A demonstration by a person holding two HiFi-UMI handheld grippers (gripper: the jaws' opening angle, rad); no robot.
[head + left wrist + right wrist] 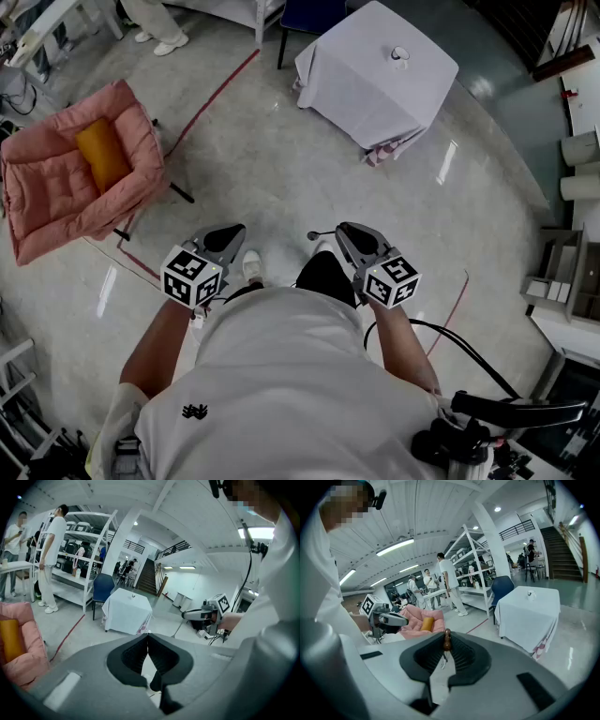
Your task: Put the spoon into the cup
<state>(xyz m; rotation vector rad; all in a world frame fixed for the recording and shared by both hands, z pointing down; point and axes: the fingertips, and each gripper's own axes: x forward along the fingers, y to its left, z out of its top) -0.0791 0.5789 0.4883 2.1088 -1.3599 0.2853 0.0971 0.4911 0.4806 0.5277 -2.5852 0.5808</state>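
Observation:
I stand on the floor some way from a table draped in white cloth [361,84]. On top of it sits a small white cup [400,56], also seen in the right gripper view [530,593] and the left gripper view [133,595]. My right gripper [342,231] is shut on a spoon [446,640], whose brown end pokes out above the pads. In the head view the spoon [319,234] juts left of the jaws. My left gripper [234,231] is shut with nothing in it, its pads meeting [148,637]. Both point ahead and somewhat down.
A pink cushioned lounger [56,202] with an orange pillow [101,153] lies at the left. Red tape lines [211,98] cross the glossy floor. A blue chair [314,17] stands behind the table. People stand by white shelving [70,555]. Boxes and rolls [572,272] line the right side.

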